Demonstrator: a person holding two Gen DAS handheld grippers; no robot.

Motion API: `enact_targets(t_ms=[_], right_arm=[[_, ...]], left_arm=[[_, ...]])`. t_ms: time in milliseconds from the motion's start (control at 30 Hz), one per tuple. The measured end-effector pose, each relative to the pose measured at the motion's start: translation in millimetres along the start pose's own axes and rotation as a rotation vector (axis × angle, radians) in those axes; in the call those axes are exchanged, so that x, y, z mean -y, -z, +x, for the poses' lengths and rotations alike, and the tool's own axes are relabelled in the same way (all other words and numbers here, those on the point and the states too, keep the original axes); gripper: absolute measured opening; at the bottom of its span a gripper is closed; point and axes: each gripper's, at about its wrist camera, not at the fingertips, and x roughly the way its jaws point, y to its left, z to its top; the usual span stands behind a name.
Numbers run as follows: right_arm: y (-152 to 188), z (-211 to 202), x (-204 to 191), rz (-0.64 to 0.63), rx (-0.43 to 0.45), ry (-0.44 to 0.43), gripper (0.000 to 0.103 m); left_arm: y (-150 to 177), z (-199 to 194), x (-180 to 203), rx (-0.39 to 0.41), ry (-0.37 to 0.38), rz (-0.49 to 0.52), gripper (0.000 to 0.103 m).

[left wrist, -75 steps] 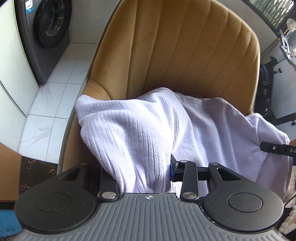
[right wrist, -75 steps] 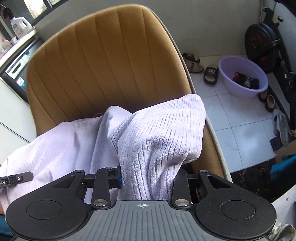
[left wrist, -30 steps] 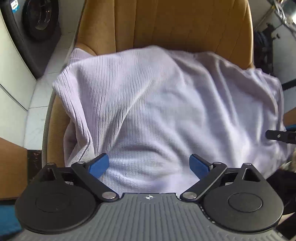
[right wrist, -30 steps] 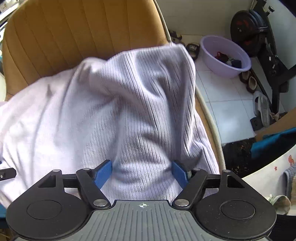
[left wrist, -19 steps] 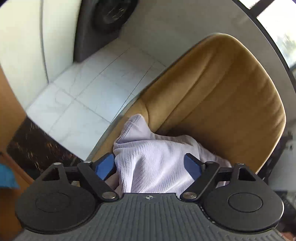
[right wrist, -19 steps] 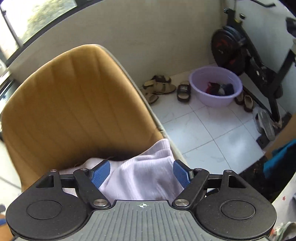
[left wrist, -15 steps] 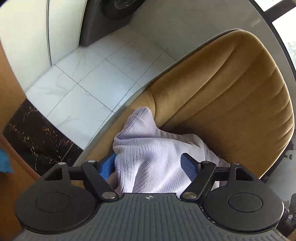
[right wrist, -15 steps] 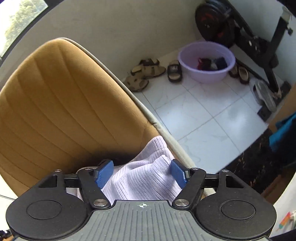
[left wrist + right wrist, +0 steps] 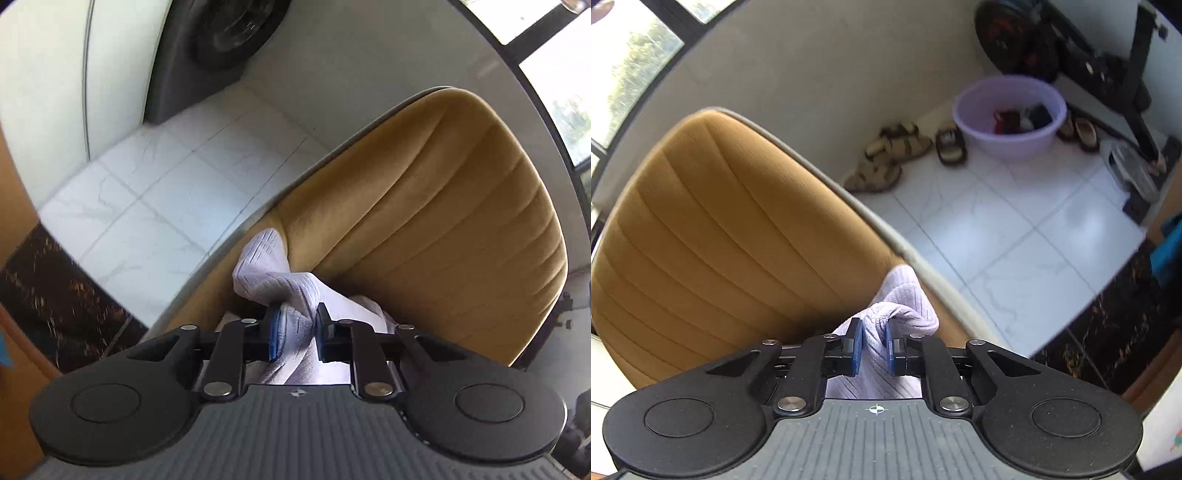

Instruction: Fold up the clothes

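Note:
A pale lilac ribbed garment lies on the mustard chair. In the left wrist view its corner bunches at the seat's left edge, and my left gripper is closing, its blue pads pressed on that bunched cloth. In the right wrist view the garment's other corner sits at the chair's right edge. There my right gripper is closing too, pads squeezing a fold of the cloth. Most of the garment is hidden under the grippers.
White tiled floor surrounds the chair. A dark washing machine stands at the far left. On the right are a lilac basin with dark clothes, several sandals and an exercise bike.
Both grippers went from wide open over the spread garment to the chair's outer edges, rolled, and their pads closed on the garment's two corners.

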Motion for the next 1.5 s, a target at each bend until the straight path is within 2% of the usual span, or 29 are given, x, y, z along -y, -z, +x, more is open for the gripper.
enact_targets(t_ms=[33, 100, 167, 200, 233, 267, 333, 400, 433, 500, 533, 567, 600, 667, 700, 767, 800, 833, 900, 967, 1000, 1067, 1200, 1300, 1400, 1433, 1500], right_arm=[[-1, -9, -4, -0.032, 0.043, -0.005, 0.011], [1, -15, -6, -0.076, 0.092, 0.022, 0.011], [4, -13, -8, -0.135, 0.093, 0.089, 0.014], [6, -12, -9, -0.154, 0.091, 0.151, 0.030], [8, -14, -10, -0.162, 0.106, 0.199, 0.036], [11, -20, -9, -0.170, 0.129, 0.210, 0.039], [15, -27, -17, -0.219, 0.156, 0.177, 0.048], [19, -33, -26, -0.270, 0.182, 0.142, 0.048], [23, -32, -34, -0.299, 0.162, 0.101, 0.051], [33, -26, -49, -0.345, 0.144, 0.080, 0.054], [38, -23, -57, -0.367, 0.136, 0.070, 0.058], [44, -21, -61, -0.380, 0.123, 0.064, 0.060], [52, -17, -63, -0.386, 0.089, 0.066, 0.062], [66, -6, -66, -0.402, 0.015, 0.081, 0.063], [74, 0, -67, -0.412, -0.024, 0.094, 0.066], [94, 12, -64, -0.461, -0.111, 0.118, 0.080], [101, 21, -65, -0.488, -0.161, 0.128, 0.089], [106, 33, -67, -0.514, -0.213, 0.142, 0.093], [117, 62, -71, -0.570, -0.272, 0.166, 0.094], [127, 91, -74, -0.616, -0.323, 0.190, 0.099], [130, 106, -75, -0.640, -0.332, 0.201, 0.102], [137, 128, -79, -0.701, -0.347, 0.221, 0.102], [134, 156, -79, -0.687, -0.371, 0.207, 0.102], [136, 160, -81, -0.677, -0.370, 0.211, 0.102], [135, 144, -84, -0.635, -0.337, 0.190, 0.100], [133, 131, -81, -0.610, -0.322, 0.173, 0.097], [130, 102, -71, -0.559, -0.290, 0.141, 0.097]], left_arm=[[0, -4, 4, 0.032, -0.013, 0.050, 0.019], [0, 5, 6, 0.031, -0.090, 0.106, 0.025], [-1, 14, 9, -0.003, -0.215, 0.159, 0.053], [0, 11, 11, 0.012, -0.222, 0.182, 0.056], [1, 7, 12, 0.029, -0.229, 0.206, 0.058], [1, 0, 16, 0.052, -0.224, 0.237, 0.062], [2, -14, 25, 0.101, -0.212, 0.299, 0.064], [3, -25, 37, 0.117, -0.137, 0.352, 0.064], [3, -31, 43, 0.125, -0.100, 0.378, 0.064], [10, -39, 57, 0.129, -0.046, 0.439, 0.064], [14, -42, 64, 0.121, -0.016, 0.470, 0.069], [20, -35, 71, 0.068, 0.003, 0.499, 0.078], [26, -26, 76, -0.002, 0.007, 0.523, 0.080], [44, -10, 81, -0.100, -0.022, 0.570, 0.080], [53, -2, 81, -0.128, -0.051, 0.595, 0.080], [69, 18, 74, -0.168, -0.102, 0.632, 0.084], [76, 28, 70, -0.186, -0.125, 0.642, 0.085], [77, 43, 64, -0.200, -0.148, 0.649, 0.085], [84, 65, 58, -0.219, -0.178, 0.680, 0.092], [90, 80, 58, -0.232, -0.187, 0.700, 0.102], [92, 86, 59, -0.239, -0.199, 0.711, 0.102], [90, 94, 62, -0.257, -0.219, 0.727, 0.103], [81, 102, 60, -0.284, -0.217, 0.720, 0.103], [85, 101, 62, -0.262, -0.243, 0.739, 0.103], [80, 88, 65, -0.254, -0.251, 0.712, 0.103], [77, 79, 66, -0.253, -0.242, 0.700, 0.102], [73, 57, 62, -0.263, -0.208, 0.665, 0.102]])
